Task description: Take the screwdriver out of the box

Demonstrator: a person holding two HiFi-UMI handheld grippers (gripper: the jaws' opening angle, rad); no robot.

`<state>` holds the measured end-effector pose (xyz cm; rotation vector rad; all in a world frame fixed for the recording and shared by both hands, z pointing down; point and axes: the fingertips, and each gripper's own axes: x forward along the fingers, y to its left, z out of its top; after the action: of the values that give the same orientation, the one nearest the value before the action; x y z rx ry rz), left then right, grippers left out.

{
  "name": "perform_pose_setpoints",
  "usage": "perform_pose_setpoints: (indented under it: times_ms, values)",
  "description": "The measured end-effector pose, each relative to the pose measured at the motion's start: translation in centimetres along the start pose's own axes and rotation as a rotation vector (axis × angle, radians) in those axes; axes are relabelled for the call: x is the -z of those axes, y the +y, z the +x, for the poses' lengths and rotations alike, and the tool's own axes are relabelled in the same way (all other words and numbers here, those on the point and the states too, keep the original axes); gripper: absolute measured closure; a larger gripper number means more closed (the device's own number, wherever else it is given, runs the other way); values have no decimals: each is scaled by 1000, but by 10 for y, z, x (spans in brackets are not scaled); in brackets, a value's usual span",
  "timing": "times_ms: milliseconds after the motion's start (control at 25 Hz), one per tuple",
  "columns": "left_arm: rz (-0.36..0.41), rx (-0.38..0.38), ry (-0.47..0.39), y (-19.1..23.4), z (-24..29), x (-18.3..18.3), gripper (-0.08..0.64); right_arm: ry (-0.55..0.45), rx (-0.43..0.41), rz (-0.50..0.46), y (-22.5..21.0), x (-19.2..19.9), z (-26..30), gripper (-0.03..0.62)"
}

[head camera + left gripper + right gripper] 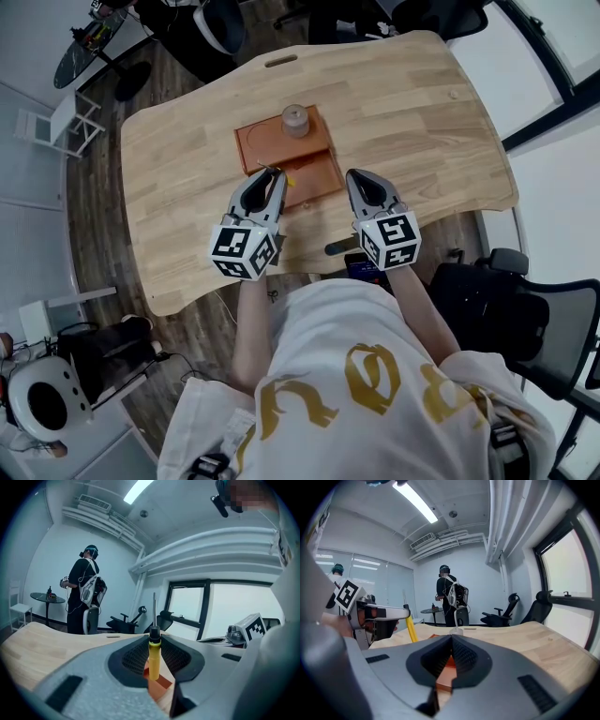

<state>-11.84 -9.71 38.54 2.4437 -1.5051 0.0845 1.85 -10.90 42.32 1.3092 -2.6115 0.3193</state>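
Observation:
A screwdriver (154, 660) with a yellow handle and a thin metal shaft stands upright between the jaws of my left gripper (154, 641), which is shut on the handle. It hangs above the open orange box (286, 155) on the wooden table (422, 112). In the right gripper view the left gripper (401, 611) shows at the left with the yellow handle (411, 630) hanging below it. My right gripper (451, 641) is just right of the box's front edge (447, 670), its jaws together with nothing between them. In the head view both the left gripper (274, 183) and the right gripper (359, 180) hover at the box's near side.
A small grey cylinder (295, 120) stands on the far half of the box. A dark object (339, 247) lies at the table's near edge. A person (84, 597) stands by a round side table (47, 598) beyond the desk, with office chairs (501, 613) near the window.

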Motion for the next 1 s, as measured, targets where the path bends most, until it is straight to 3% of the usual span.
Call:
perform_pose_setpoints:
  times_ms: [480,1000]
  values:
    - [-11,9,-3,-3,-2,2,480,9,-21,-3,4,4,-2,581]
    - [-15,33,17,-3,11,6,480,25,17,1,-12,7,-2,581]
